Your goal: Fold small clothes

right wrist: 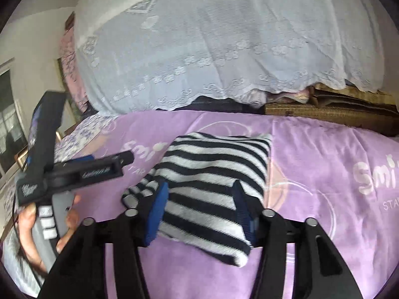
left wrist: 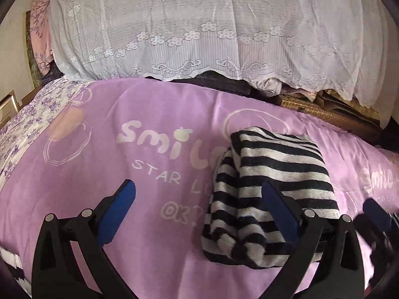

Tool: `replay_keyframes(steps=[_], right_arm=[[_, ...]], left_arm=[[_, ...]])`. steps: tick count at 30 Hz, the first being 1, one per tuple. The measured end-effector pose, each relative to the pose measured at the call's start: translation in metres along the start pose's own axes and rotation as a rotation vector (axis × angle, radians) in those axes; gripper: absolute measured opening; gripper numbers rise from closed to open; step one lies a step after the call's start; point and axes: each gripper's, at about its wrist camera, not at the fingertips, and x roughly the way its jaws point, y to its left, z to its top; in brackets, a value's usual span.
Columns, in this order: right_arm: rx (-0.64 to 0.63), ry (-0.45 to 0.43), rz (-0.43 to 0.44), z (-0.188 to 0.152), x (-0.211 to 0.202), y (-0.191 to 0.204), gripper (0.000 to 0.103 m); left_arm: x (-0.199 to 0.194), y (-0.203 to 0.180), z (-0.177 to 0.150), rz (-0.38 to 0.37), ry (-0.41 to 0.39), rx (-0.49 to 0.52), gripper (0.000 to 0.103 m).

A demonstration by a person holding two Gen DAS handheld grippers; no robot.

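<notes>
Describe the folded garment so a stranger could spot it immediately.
Start at the purple blanket printed with "Smile", below the white lace cover. On it lies the folded garment. It is the only thing with black and white stripes.

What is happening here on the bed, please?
A person holds a gripper in each hand and is folding small clothes. A black-and-white striped garment already lies folded into a compact bundle on the purple blanket. Both the left gripper and the right gripper have their jaws open and grip nothing. The right one hangs over the bundle. A pile under a white lace cloth lies behind.
</notes>
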Motion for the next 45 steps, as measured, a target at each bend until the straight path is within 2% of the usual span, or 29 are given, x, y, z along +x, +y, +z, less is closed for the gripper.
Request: replay_keyframes(steps=[3,6,7,9,11,15,33,45], right_arm=[[0.092,0.023,-0.012,0.016,0.033,-0.013,0.013],[0.128,0.087,-0.019,0.018,0.078,-0.015,0.011],[0.155,0.115,-0.009,0.015,0.093,-0.018,0.009],[0.17,0.138,-0.018,-0.001,0.116,-0.023,0.005],[0.167,0.1,-0.006,-0.009,0.115,-0.023,0.004],[0.182,0.106,0.014,-0.011,0.114,-0.025,0.004],[0.152,0.089,-0.013,-0.015,0.1,-0.016,0.004],[0.158,0.09,-0.013,-0.036,0.068,-0.016,0.004]], left_arm=[[0.015,-0.021,-0.003,0.026,0.013,0.057,0.098],[0.057,-0.029,-0.013,0.097,0.113,0.116,0.099],[0.073,-0.028,-0.02,0.1,0.142,0.124,0.099],[0.087,-0.017,-0.03,0.043,0.148,0.057,0.099],[0.086,-0.017,-0.029,0.044,0.142,0.077,0.099],[0.082,-0.027,-0.033,0.101,0.09,0.139,0.099],[0.075,-0.023,-0.034,0.093,0.074,0.139,0.099],[0.062,-0.014,-0.044,0.069,0.082,0.112,0.099]])
